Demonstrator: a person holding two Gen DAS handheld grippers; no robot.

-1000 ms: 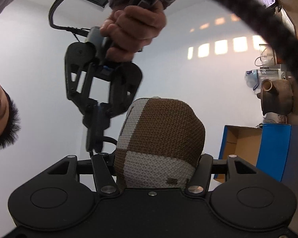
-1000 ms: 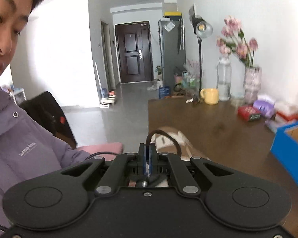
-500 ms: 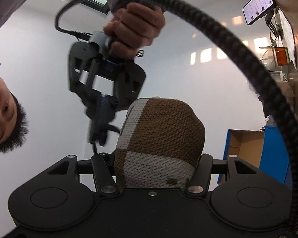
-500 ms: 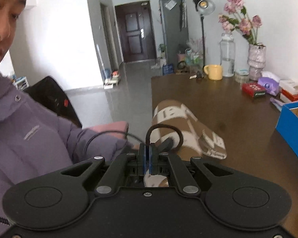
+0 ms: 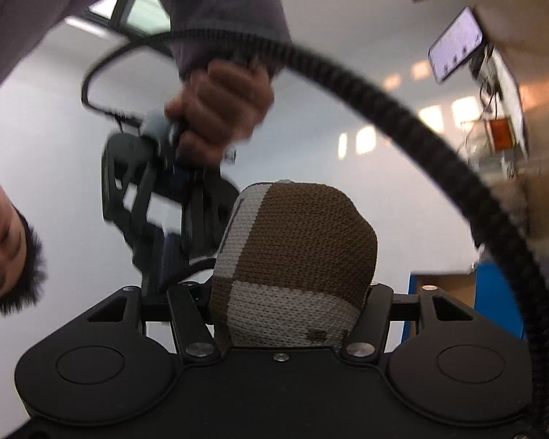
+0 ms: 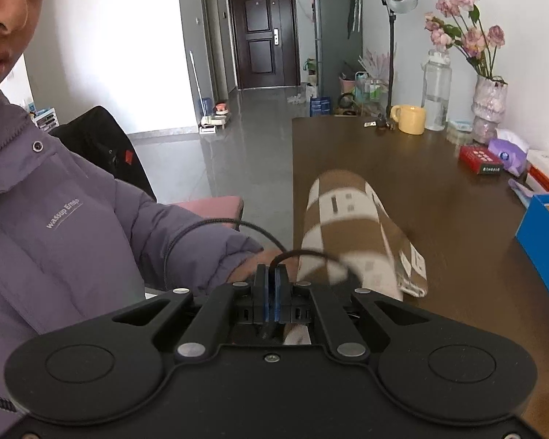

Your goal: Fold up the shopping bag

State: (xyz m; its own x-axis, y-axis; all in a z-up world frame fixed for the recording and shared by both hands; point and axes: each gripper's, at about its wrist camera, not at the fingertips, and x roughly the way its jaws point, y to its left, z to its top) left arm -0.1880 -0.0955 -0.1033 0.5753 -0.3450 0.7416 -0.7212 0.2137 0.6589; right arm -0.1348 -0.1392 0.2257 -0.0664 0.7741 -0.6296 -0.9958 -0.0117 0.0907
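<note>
The shopping bag (image 5: pixel 303 241), a brown and cream knit, is rolled into a thick tube. My left gripper (image 5: pixel 285 292) points upward and is shut on one end of the roll. In the right wrist view the roll (image 6: pixel 347 219) slants over the near edge of the brown table (image 6: pixel 439 201). My right gripper (image 6: pixel 271 292) has its blue pads pressed together on a thin black cord loop (image 6: pixel 322 254) that runs to the roll's near end. From the left wrist view the right gripper (image 5: pixel 155 278) hangs blurred just left of the roll, in a person's hand (image 5: pixel 219 109).
A blue box (image 6: pixel 545 241) stands at the table's right edge. A yellow mug (image 6: pixel 410 119), glass bottle (image 6: pixel 437 91), flower vase (image 6: pixel 490 109) and red box (image 6: pixel 481 161) line the far side. A thick braided cable (image 5: pixel 439 139) arcs overhead. The person sits at left.
The right gripper has tipped downward and shifted toward the roll, so more of the bag and table now show. The left gripper has tilted a little and still holds the roll.
</note>
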